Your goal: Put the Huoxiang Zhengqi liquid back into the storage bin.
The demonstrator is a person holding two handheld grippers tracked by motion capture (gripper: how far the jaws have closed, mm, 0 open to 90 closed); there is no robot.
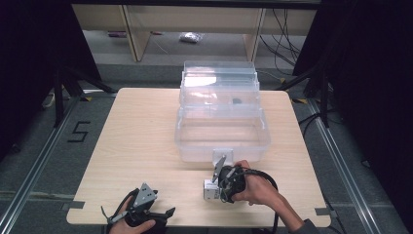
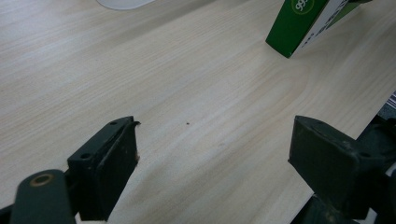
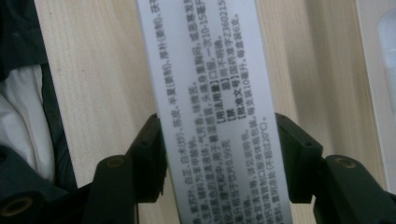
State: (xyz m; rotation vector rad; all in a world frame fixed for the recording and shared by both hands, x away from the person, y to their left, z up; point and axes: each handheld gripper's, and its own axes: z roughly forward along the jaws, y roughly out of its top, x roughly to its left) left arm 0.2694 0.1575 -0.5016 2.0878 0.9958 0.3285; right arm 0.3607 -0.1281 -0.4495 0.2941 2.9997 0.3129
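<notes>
Your left gripper point(image 1: 168, 212) sat idle at the table's point(image 1: 136, 141) 7 o'clock edge, jaws spread wide with nothing between them. Your right gripper point(image 1: 210, 187), near 5 o'clock, had its jaws pressed on both sides of the small white-and-green medicine box point(image 3: 210, 93), which stood on the wood just in front of the clear plastic storage bin point(image 1: 221, 139). Step looked like the grasp, done. Next move probably calls for lifting the box clear, carrying it toward 12 o'clock over the bin's front wall, then releasing inside.

right tool point(image 1: 217, 181) held down on small white box point(image 1: 210, 190) | left tool point(image 1: 160, 213) rested at bench point(image 1: 136, 141) edge | clear lidded bin point(image 1: 221, 139) placed behind
</notes>
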